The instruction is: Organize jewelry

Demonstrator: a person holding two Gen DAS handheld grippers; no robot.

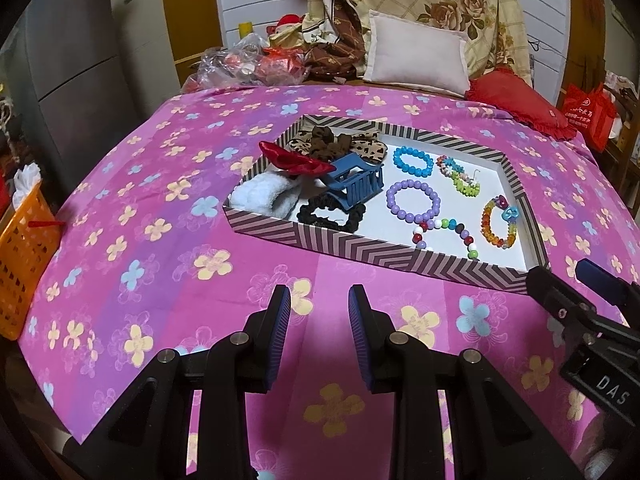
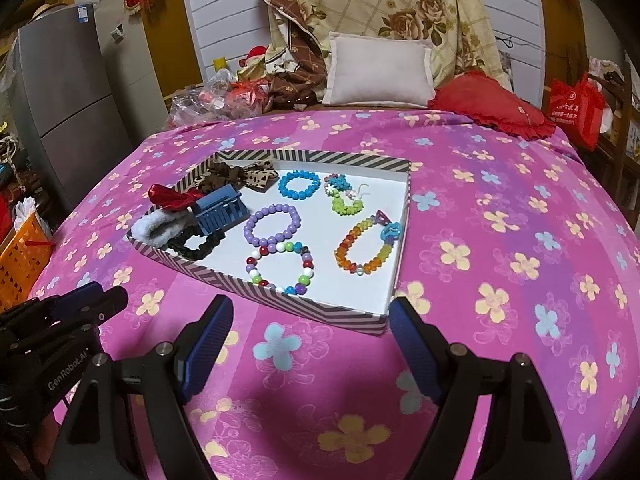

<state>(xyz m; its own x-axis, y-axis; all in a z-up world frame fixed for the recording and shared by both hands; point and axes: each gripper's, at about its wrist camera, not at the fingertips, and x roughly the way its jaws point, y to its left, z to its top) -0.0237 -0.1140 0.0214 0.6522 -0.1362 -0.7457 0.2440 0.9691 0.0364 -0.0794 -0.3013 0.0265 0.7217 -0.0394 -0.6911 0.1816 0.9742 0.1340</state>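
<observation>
Jewelry tray (image 2: 362, 316), shallow w/ zigzag-striped walls, sits on the bed's pink floral sheet (image 2: 500, 240), mid-bed, well apart from the pillows. Bracelets lie on its right half: blue (image 2: 300, 184), purple (image 2: 272, 223), multicolor (image 2: 280, 268), orange-green (image 2: 362, 250), green-white (image 2: 344, 196). Hair items crowd the left half, incl. blue clip (image 2: 220, 210) and black scrunchie (image 2: 196, 246). Left claw (image 1: 319, 334) is parted, holding nothing, over bare sheet near the tray's front wall. Right claw (image 2: 310, 346) is spread wide, empty, near the tray's front corner. Open sheet lies right of tray.
</observation>
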